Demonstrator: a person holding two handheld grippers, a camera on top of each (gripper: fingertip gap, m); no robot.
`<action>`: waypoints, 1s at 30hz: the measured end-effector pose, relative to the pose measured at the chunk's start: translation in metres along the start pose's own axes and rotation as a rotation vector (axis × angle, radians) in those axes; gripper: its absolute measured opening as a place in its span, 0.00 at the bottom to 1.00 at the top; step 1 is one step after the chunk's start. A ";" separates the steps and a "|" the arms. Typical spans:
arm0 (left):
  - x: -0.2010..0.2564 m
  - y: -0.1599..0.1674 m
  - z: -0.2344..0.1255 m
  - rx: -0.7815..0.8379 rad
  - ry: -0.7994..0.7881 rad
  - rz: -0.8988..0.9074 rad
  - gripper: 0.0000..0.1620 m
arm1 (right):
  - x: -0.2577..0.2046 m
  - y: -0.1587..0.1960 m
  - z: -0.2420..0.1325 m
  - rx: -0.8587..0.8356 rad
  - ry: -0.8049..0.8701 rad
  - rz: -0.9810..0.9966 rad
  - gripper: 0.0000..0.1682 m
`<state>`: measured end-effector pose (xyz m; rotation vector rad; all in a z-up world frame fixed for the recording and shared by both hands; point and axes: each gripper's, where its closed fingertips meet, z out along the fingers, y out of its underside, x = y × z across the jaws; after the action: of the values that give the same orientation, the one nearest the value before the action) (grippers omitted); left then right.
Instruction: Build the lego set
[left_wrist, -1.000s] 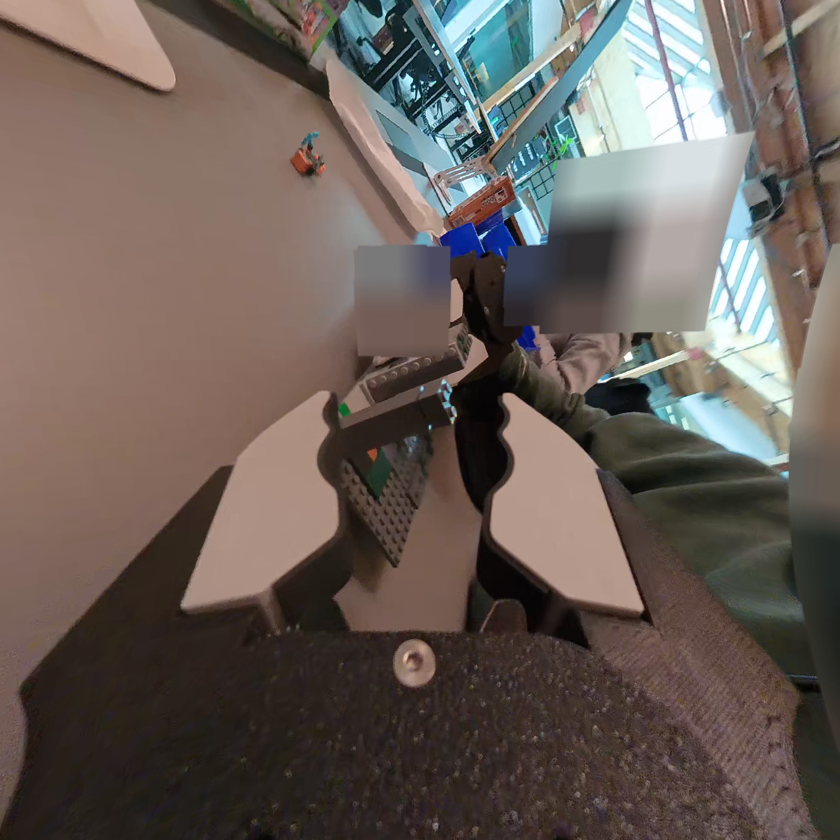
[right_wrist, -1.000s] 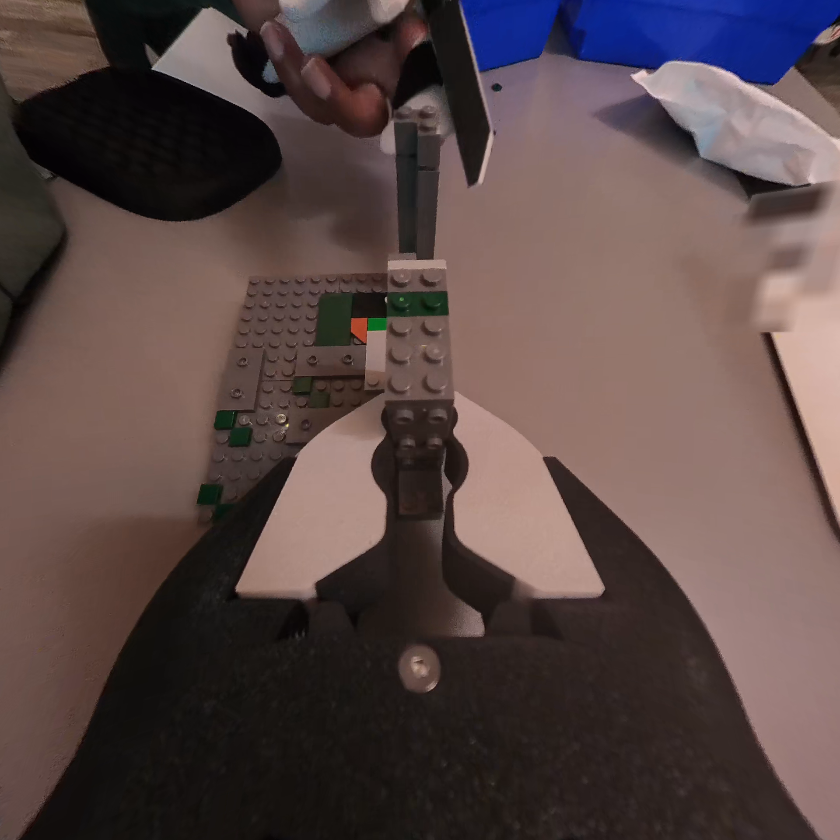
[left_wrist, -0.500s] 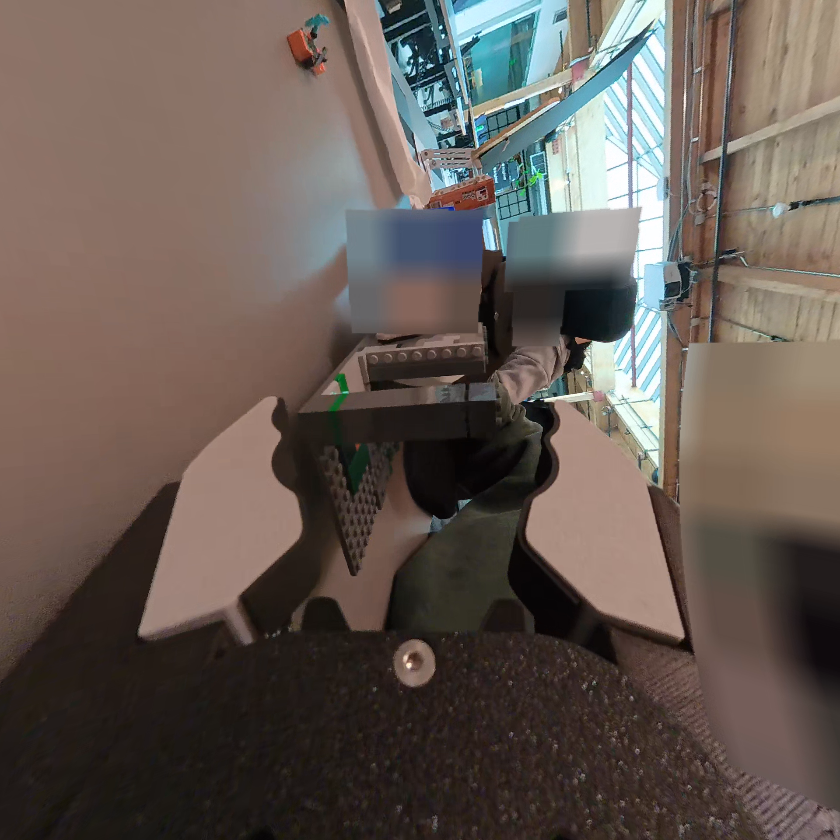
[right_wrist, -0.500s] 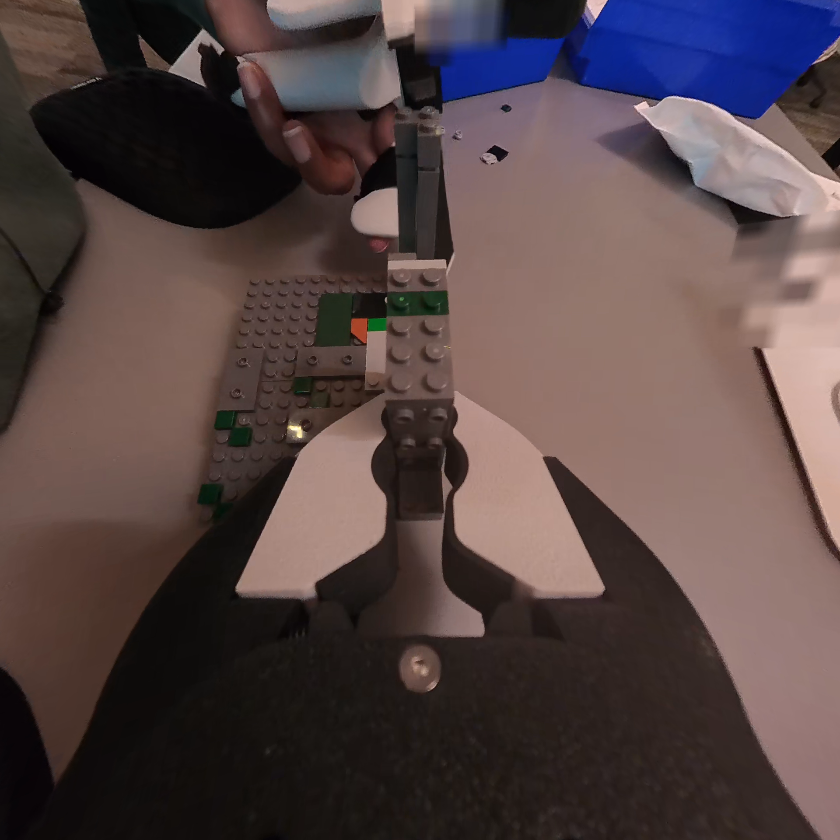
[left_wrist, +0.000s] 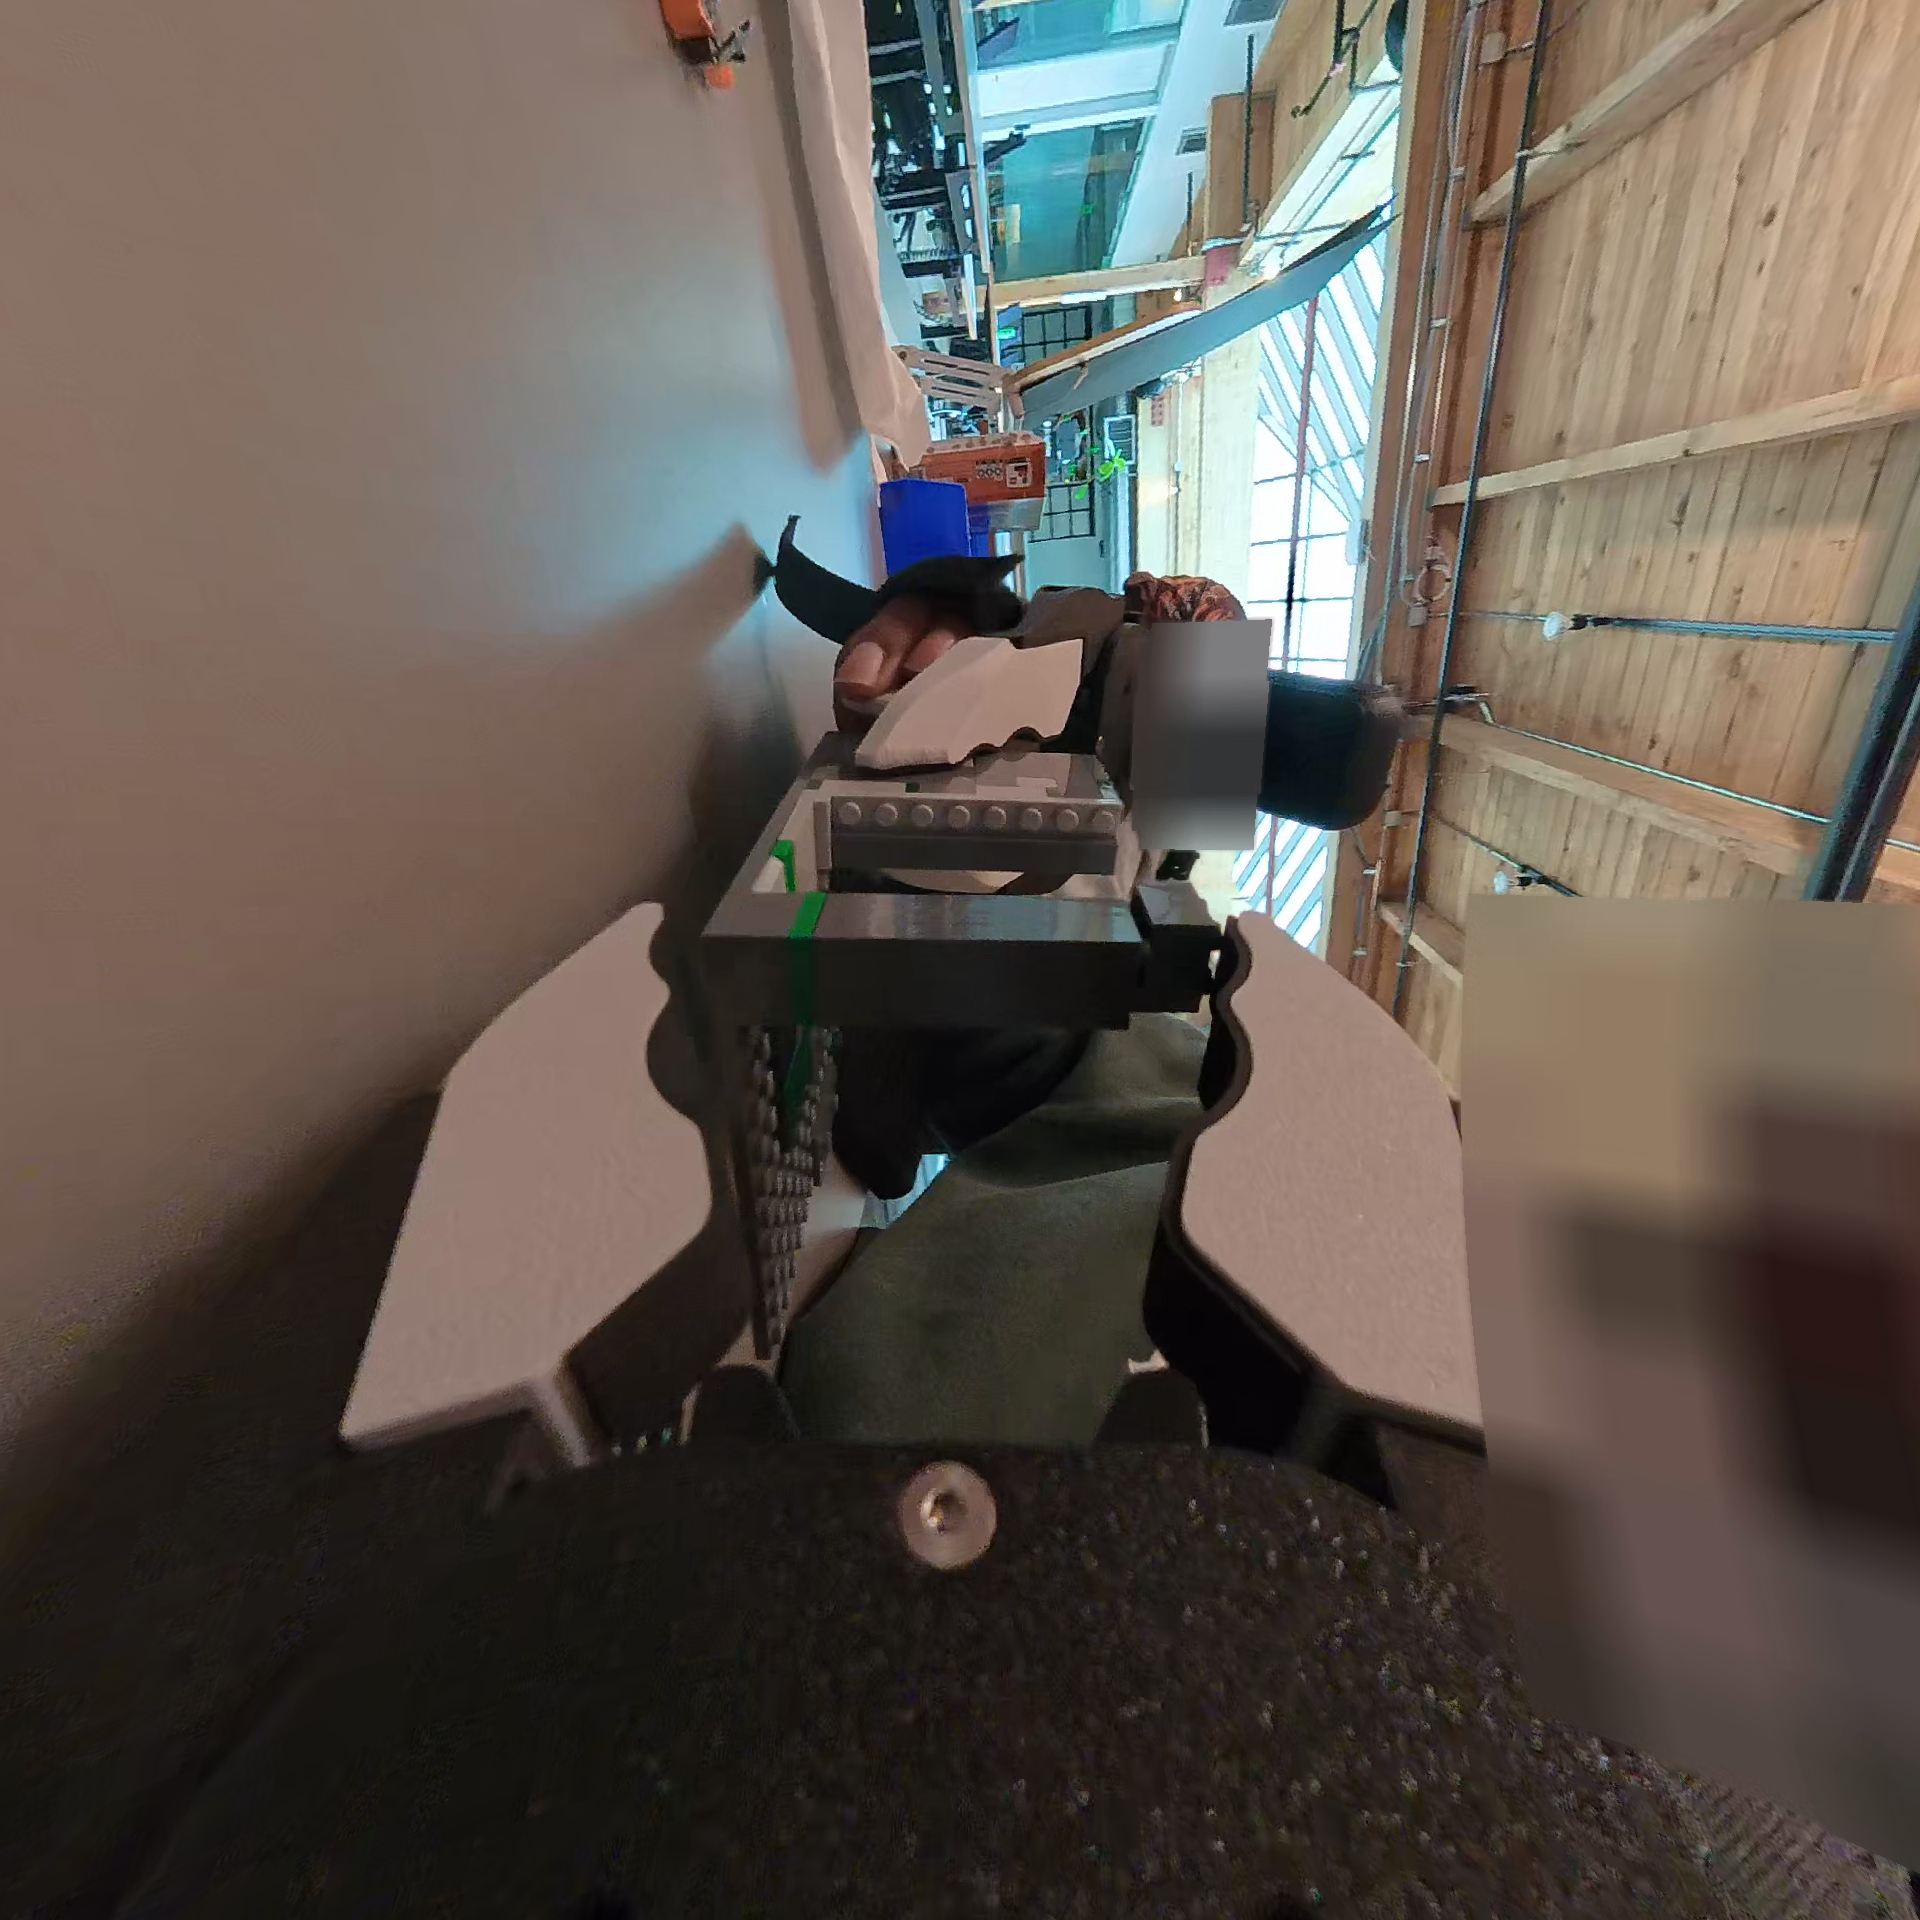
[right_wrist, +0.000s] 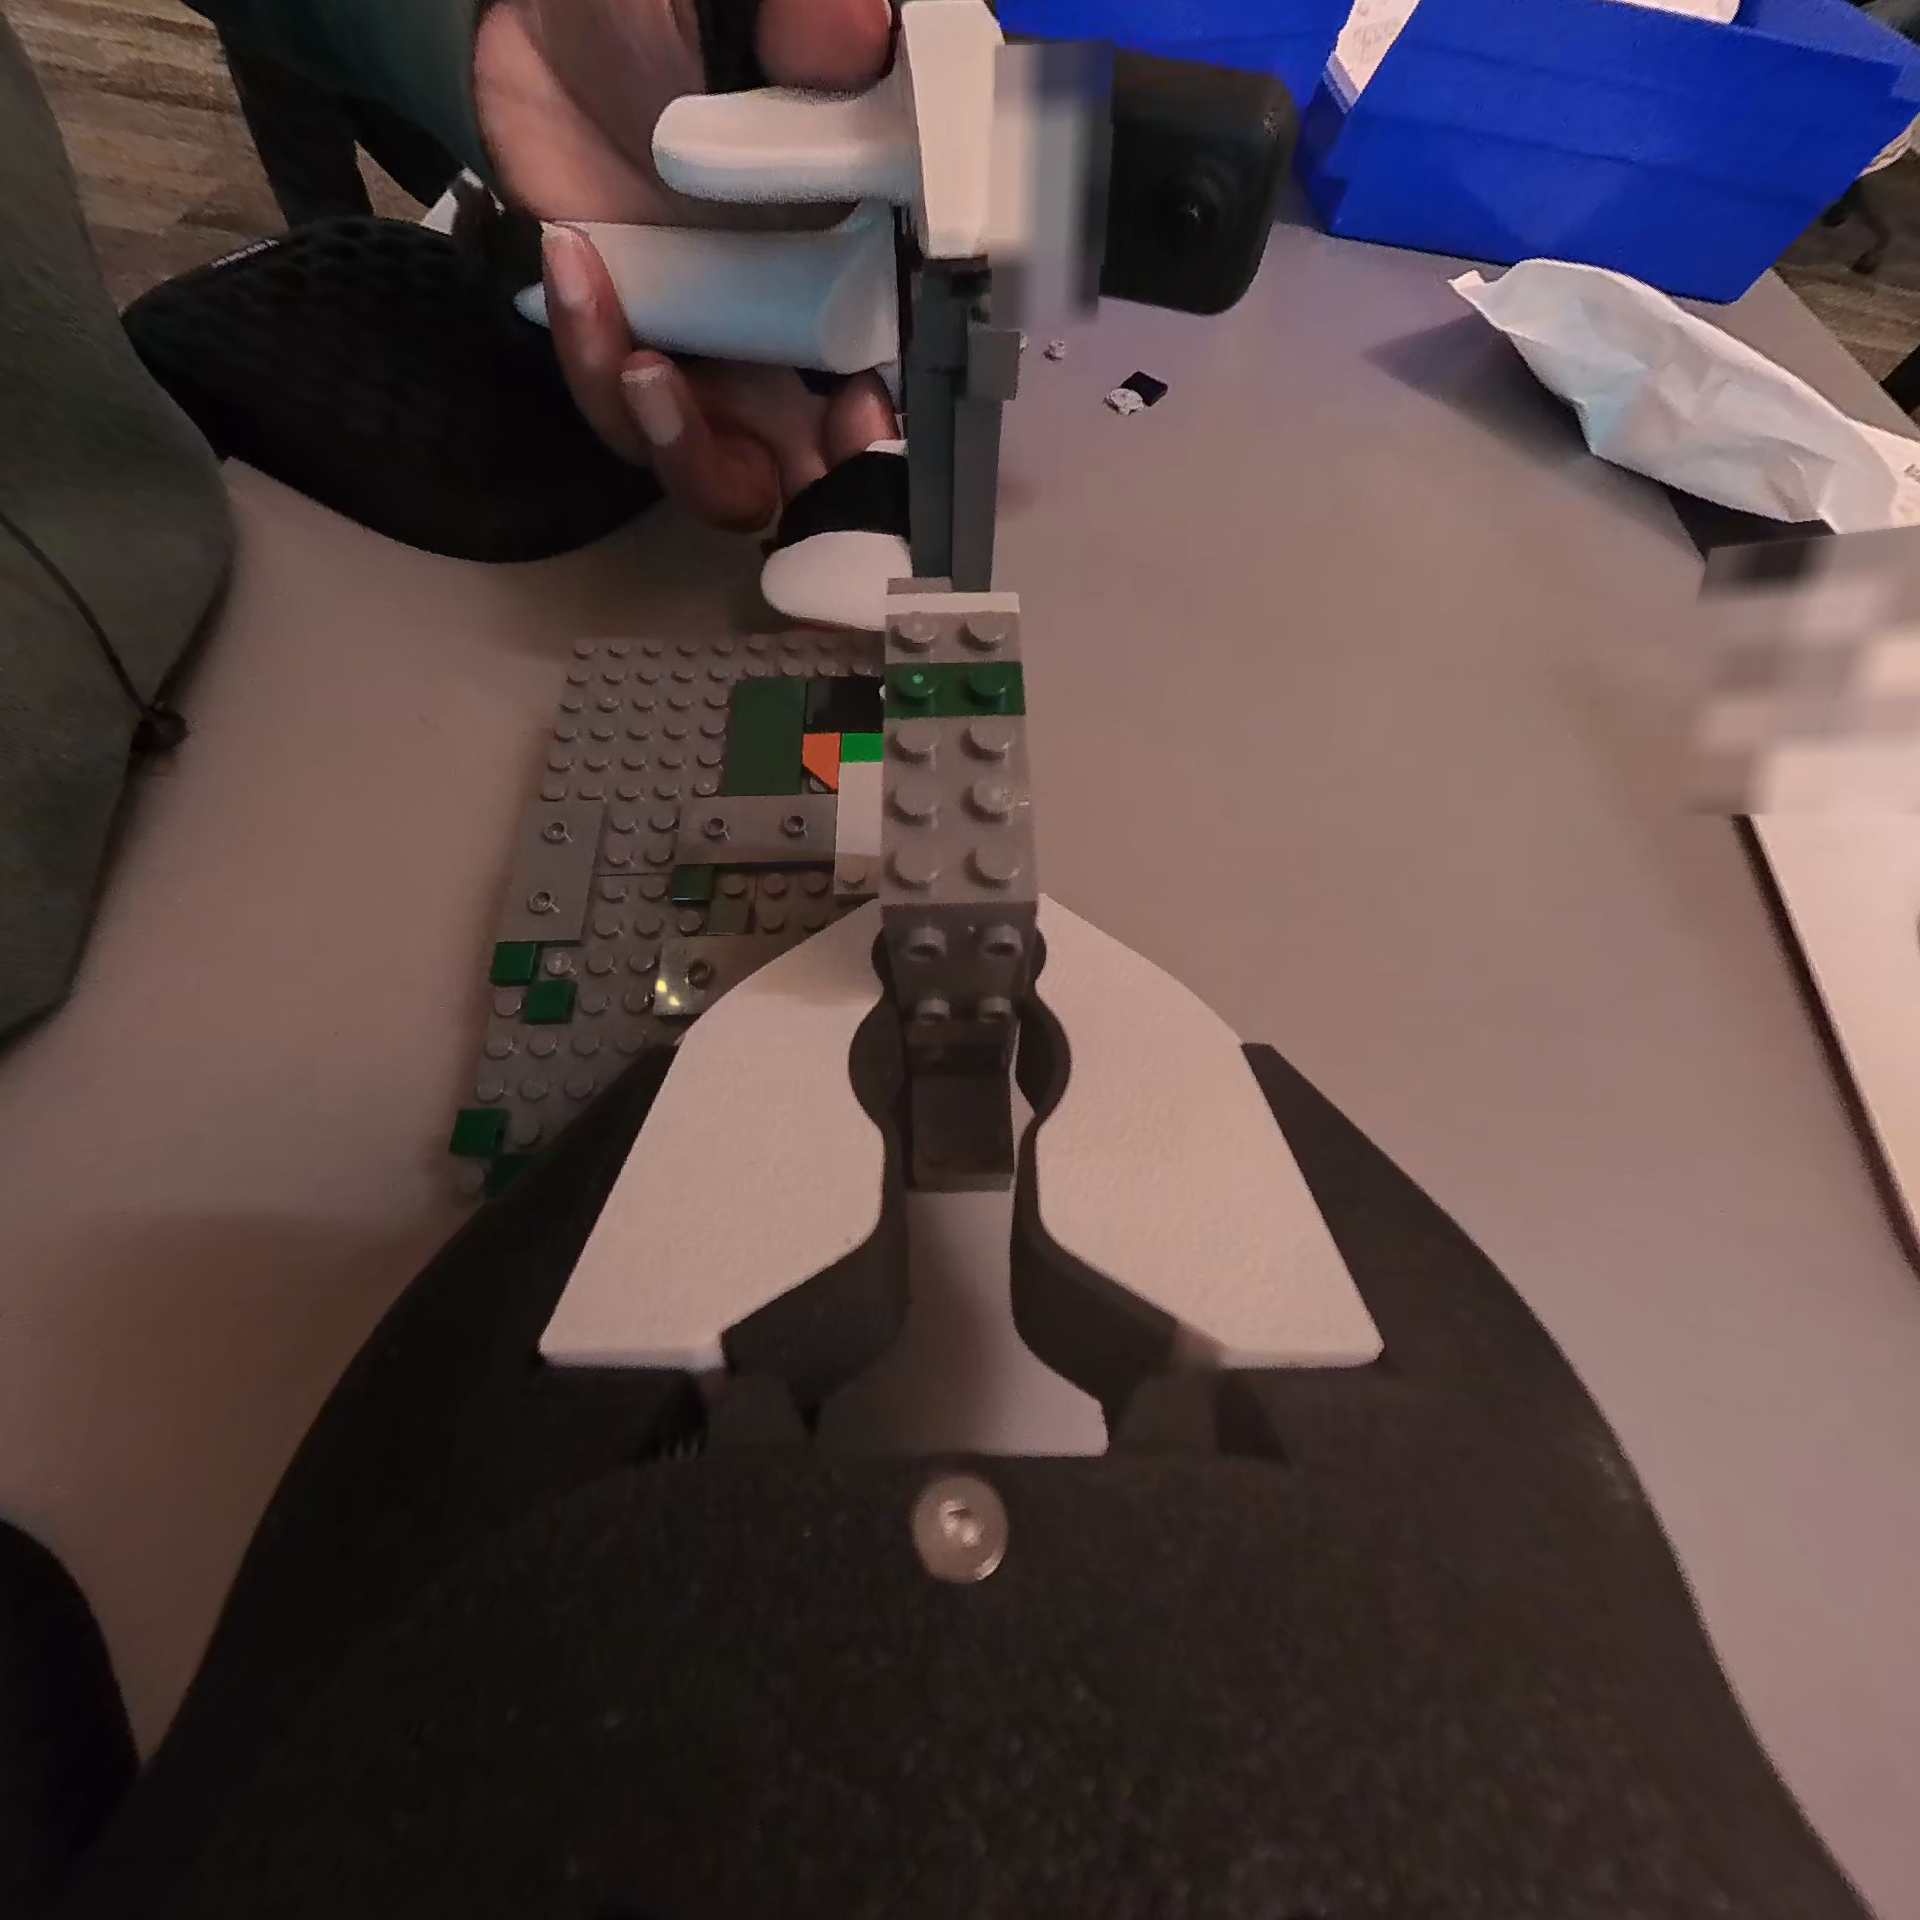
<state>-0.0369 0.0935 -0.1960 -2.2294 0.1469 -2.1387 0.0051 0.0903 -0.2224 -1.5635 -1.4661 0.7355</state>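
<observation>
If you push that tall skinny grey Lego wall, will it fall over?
Probably, if nothing held it. The tall, narrow grey Lego brick wall looks only two studs wide, so a sideways push would likely tip it or snap it off the flat grey studded baseplate. It looks stiff and light. Right now the right gripper squeezes one end, which should steady it.

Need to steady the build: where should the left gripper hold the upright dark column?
Probably end to end, from the far side: the column stands upright at the far end of the grey wall, and the open left gripper straddles it, fingers beyond top and foot.
</observation>
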 end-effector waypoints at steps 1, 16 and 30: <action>0.001 0.000 0.000 -0.001 0.011 -0.008 0.57 | 0.000 0.000 0.000 0.001 0.000 0.002 0.10; 0.009 0.007 -0.002 -0.030 0.060 -0.018 0.56 | -0.003 -0.006 -0.003 0.011 -0.030 0.007 0.10; 0.005 0.012 -0.003 -0.055 0.006 -0.016 0.56 | -0.008 -0.004 -0.001 -0.042 -0.062 0.016 0.10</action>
<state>-0.0403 0.0811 -0.1926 -2.2615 0.1912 -2.1758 0.0030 0.0822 -0.2196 -1.5978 -1.5248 0.7732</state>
